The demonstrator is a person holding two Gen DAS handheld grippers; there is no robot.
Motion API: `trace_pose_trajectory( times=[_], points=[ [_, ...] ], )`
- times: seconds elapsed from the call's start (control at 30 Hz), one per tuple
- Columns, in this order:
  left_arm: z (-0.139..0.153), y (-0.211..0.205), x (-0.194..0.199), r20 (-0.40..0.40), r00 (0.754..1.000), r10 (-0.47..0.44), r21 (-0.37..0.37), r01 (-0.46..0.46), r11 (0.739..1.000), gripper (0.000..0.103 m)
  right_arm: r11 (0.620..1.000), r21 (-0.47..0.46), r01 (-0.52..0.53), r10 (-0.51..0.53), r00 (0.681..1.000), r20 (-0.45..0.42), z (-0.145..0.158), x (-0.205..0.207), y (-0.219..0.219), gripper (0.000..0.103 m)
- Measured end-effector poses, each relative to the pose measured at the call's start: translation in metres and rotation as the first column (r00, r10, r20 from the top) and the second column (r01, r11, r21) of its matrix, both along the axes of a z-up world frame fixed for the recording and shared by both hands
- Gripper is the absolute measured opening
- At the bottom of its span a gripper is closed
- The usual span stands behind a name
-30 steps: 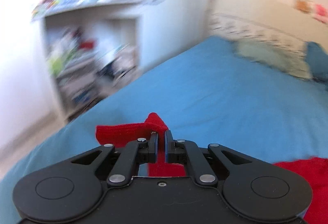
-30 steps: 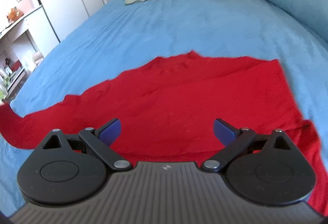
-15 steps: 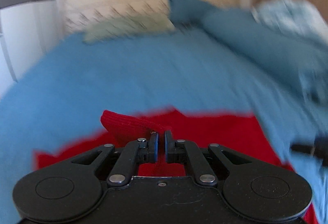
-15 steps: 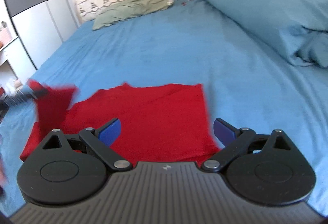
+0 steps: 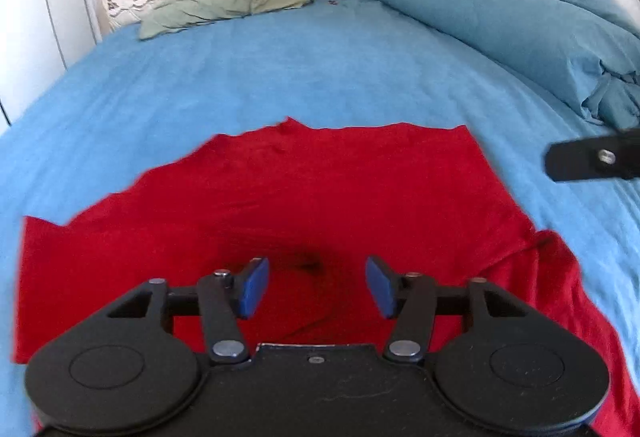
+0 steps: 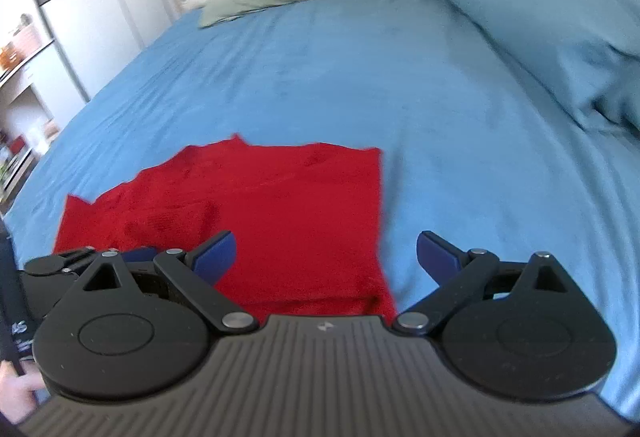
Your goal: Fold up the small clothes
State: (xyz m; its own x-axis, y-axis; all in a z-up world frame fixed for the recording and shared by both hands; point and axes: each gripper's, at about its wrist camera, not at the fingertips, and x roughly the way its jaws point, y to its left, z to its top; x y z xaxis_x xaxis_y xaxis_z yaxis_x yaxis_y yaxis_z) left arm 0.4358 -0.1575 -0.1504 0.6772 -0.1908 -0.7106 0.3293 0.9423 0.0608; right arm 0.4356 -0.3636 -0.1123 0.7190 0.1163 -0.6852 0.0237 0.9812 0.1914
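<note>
Left gripper (image 5: 316, 287) jaws half open, empty, directly over red garment (image 5: 320, 189). Right gripper (image 6: 325, 257) jaws wide, empty; garment's right edge between them.

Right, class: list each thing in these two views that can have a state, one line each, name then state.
left hand-held gripper: open, empty, over the garment.
right hand-held gripper: open, empty, straddling the garment's right edge.
red garment: lying flat on the bed, partly folded, one side laid over the body.
blue bedsheet: spread out, lightly creased.
teal duvet: rolled up along the bed's far side.
green pillow: lying flat, rumpled, at the headboard.
</note>
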Motion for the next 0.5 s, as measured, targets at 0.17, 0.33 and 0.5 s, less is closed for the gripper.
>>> trace_pose_trajectory(
  times=[0.17,0.33,0.5],
  points=[
    [0.009,0.056,-0.012,0.021,0.998,0.065,0.072,-0.067,0.995,0.063,0.97,-0.097,-0.222,0.222,0.975,-0.009,0.0,0.027,0.056,0.103],
    [0.002,0.112,-0.014,0.0,0.986,0.168,0.116,-0.166,0.979,0.065,0.895,-0.217,-0.391,0.388,0.92,-0.06,-0.025,0.055,0.128,0.103],
    [-0.004,0.149,-0.014,-0.019,0.971,0.238,0.125,-0.234,0.964,0.065,0.817,-0.297,-0.494,0.476,0.869,-0.136,-0.055,0.073,0.181,0.079]
  ],
)
